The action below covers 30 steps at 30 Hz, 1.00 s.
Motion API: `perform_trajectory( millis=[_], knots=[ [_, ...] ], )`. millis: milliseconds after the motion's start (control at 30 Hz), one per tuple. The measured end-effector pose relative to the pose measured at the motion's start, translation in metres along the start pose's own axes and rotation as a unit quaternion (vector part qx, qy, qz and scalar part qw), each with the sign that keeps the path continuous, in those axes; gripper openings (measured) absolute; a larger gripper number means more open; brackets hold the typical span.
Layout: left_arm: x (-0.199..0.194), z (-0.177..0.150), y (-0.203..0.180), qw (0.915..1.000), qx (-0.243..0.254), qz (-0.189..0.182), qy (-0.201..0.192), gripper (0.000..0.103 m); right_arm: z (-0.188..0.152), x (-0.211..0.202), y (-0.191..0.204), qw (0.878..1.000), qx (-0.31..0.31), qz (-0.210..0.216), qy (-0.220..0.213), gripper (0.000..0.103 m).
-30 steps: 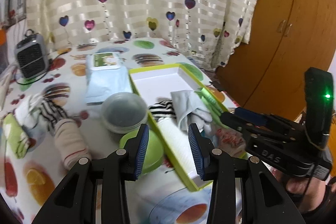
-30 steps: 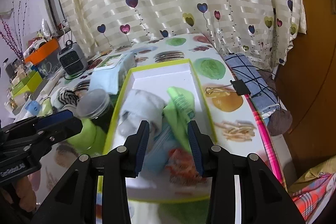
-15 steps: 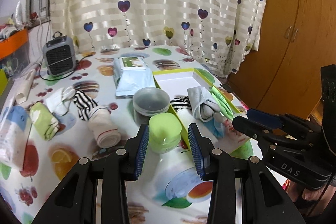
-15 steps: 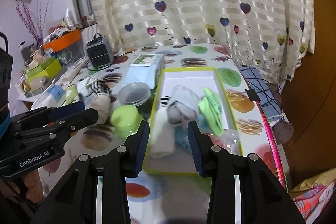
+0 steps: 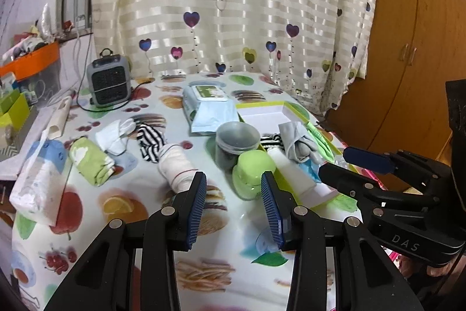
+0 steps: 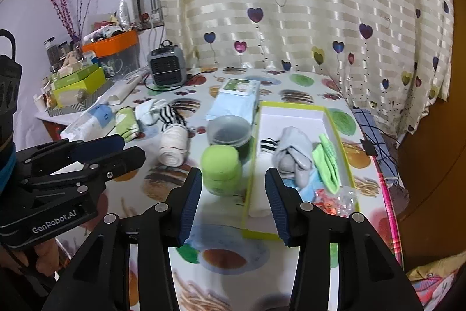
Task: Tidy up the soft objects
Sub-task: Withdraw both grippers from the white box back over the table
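Between picks: nothing is held. Left tongs (image 5: 233, 203) gape empty, the rolled sock (image 5: 176, 168) just ahead, more socks (image 5: 116, 136) beyond to their left. Right tongs (image 6: 233, 201), jaws just widened, are empty; the tray (image 6: 340, 133) lies ahead, partly filled. Next, seemingly, that roll must be grasped.

Grey portable fan heater (image 5: 108, 83), back of fruit-print tablecloth (image 5: 87, 223), cord trailing. Pale-blue wet-wipes pack (image 5: 208, 110) beside it. Smoky clear lidded tub (image 5: 237, 140) touching lime-green lidded jar (image 5: 253, 172). Heart-print striped curtain (image 5: 233, 5) behind; wooden wardrobe (image 5: 413, 48) right.
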<state>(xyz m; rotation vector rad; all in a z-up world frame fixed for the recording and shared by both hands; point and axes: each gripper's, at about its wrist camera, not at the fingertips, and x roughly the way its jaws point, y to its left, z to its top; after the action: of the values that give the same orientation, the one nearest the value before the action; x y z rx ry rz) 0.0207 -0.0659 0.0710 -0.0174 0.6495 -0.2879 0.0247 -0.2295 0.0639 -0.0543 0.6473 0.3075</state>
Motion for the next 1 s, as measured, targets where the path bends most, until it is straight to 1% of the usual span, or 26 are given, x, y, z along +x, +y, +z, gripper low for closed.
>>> perform_trajectory(
  millis=[200,500,833,1000],
  knots=[
    [-0.009,-0.005,0.011,0.9999,-0.009,0.003,-0.005,0.038,0.003,-0.004,0.018,1.000,-0.016,0.004,-0.005,0.047],
    [-0.010,-0.010,0.030,0.9997,-0.023,0.008,-0.003,0.038,0.007,0.000,0.034,1.000,-0.025,0.014,-0.009,0.047],
    [-0.003,-0.018,0.056,0.9985,-0.046,0.028,0.011,0.038,0.009,0.018,0.052,0.998,-0.040,0.042,0.005,0.047],
    [0.000,-0.020,0.065,0.9978,-0.053,0.036,0.016,0.038,0.009,0.028,0.058,0.998,-0.046,0.049,0.015,0.047]
  ],
)
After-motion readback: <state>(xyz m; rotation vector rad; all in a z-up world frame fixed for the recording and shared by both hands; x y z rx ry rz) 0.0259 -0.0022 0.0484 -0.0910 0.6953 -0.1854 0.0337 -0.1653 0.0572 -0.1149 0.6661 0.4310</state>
